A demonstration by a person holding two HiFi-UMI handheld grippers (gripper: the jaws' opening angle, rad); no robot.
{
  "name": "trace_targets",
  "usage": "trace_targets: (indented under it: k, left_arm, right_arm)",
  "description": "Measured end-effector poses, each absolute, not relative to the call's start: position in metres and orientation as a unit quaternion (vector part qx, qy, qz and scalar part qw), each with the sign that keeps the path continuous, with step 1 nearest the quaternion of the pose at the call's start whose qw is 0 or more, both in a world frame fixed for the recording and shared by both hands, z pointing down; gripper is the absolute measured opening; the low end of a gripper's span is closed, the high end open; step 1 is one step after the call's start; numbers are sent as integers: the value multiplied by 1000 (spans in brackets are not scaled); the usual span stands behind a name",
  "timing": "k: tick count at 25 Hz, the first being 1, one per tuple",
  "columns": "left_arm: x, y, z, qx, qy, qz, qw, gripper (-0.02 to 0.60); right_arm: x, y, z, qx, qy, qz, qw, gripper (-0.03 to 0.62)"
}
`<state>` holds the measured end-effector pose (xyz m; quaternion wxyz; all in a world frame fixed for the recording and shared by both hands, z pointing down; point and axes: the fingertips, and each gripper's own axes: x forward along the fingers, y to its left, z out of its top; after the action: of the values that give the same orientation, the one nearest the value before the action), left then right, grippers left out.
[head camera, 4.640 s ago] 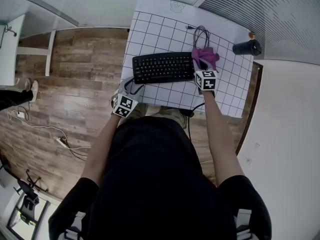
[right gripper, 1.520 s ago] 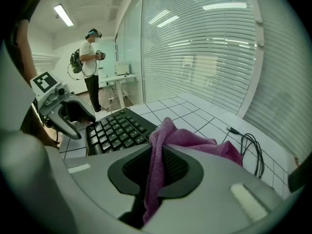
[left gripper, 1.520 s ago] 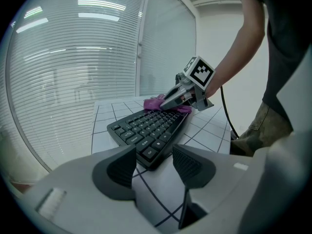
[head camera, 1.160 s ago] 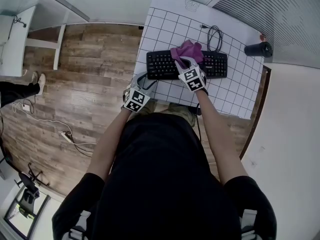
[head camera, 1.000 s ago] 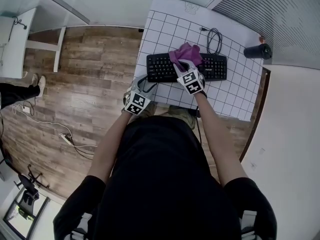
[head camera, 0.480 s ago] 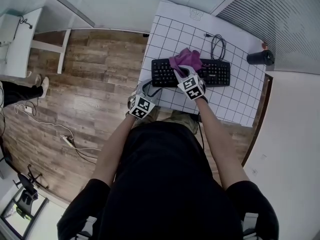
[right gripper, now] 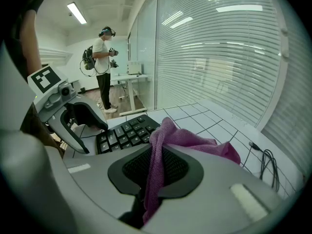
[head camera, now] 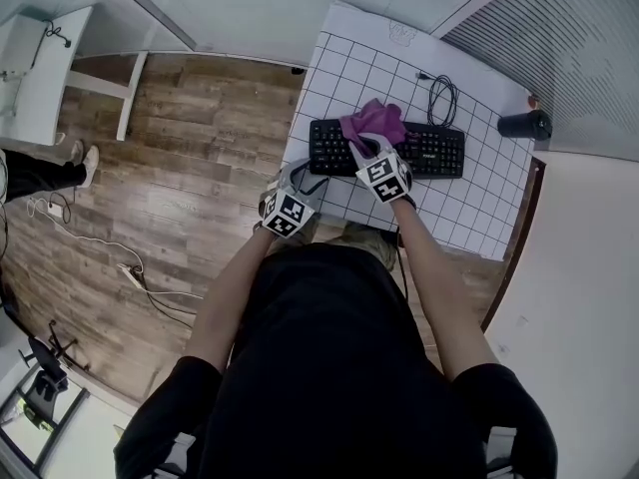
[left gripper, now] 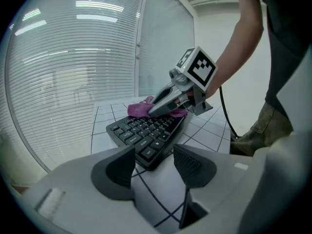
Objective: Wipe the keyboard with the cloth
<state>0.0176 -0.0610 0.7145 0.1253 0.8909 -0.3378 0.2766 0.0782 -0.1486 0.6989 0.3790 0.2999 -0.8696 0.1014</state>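
- A brown wood-plank floor (head camera: 170, 168) spreads to the left of a white worktop (head camera: 464, 223) ruled with a black grid.
- Horizontal blinds (right gripper: 219, 48) behind glass panels run along the worktop's far side, with light strips reflected in the glass.
- A ceiling strip light (right gripper: 78, 13) glows over the pale-walled room.
- A white desk (head camera: 40, 63) stands at the far left of the floor. A second person (right gripper: 103, 67) wearing a backpack stands near it.
- Loose cables and a power strip (head camera: 135, 279) trail across the planks.
- A plain white surface (head camera: 589, 267) fills the right side of the head view.
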Motion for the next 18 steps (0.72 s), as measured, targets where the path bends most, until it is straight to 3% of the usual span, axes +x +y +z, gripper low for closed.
trace_targets:
  k: [18]
  left_arm:
    - [19,-61,714,891,-339,276,122,225]
  right_arm:
    - [61,-146,700,295,-868,90,390,58]
